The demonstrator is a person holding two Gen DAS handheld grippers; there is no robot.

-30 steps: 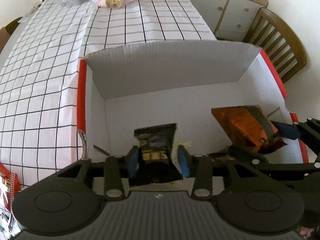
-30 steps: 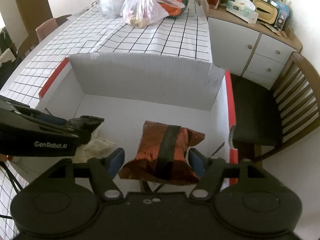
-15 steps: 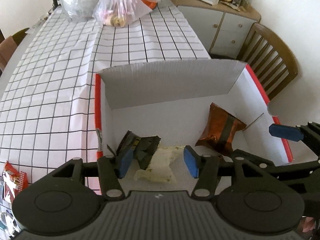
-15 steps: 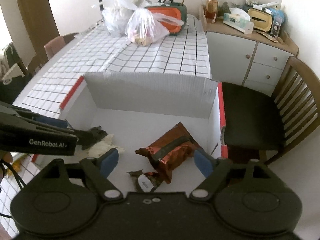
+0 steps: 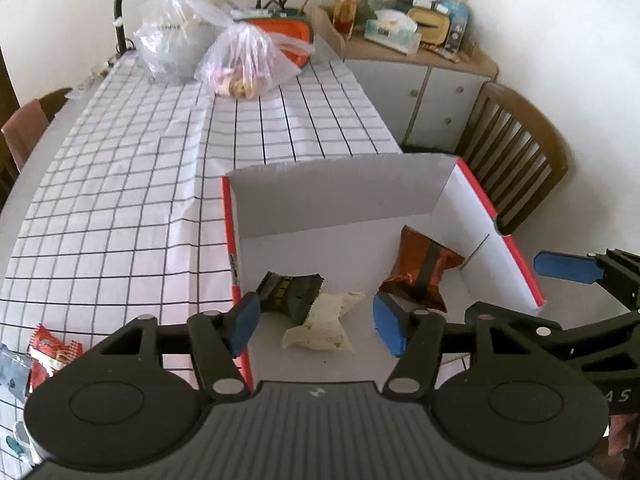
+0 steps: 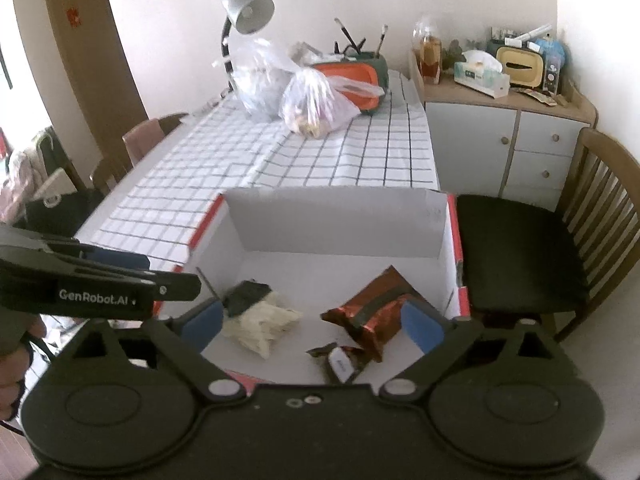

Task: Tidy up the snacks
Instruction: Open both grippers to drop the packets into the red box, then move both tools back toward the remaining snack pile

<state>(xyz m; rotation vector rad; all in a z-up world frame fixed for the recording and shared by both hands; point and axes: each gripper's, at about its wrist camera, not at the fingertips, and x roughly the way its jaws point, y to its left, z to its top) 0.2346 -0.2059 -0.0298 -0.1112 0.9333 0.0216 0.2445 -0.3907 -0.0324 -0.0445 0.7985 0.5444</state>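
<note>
A white cardboard box (image 5: 344, 196) with red edges sits on the checked tablecloth; it also shows in the right wrist view (image 6: 340, 224). In it lie a black snack packet (image 5: 290, 290), a cream packet (image 5: 324, 320) and a copper-brown packet (image 5: 420, 268). The right wrist view shows the same black packet (image 6: 246, 292), cream packet (image 6: 264, 322), copper-brown packet (image 6: 376, 312) and a small dark packet (image 6: 340, 362). My left gripper (image 5: 316, 324) is open and empty above the box's near left. My right gripper (image 6: 312, 322) is open and empty above the box's near side.
Red snack packets (image 5: 50, 354) lie on the tablecloth at the left. Two plastic bags (image 5: 248, 64), an orange-green case (image 5: 288, 34) and a lamp (image 6: 244, 16) stand at the table's far end. A wooden chair (image 6: 532, 256) and a cabinet (image 6: 508, 136) are at the right.
My left gripper let go of the black packet and my right let go of the copper-brown packet; both packets now lie in the box. Both grippers opened and pulled back and up.
</note>
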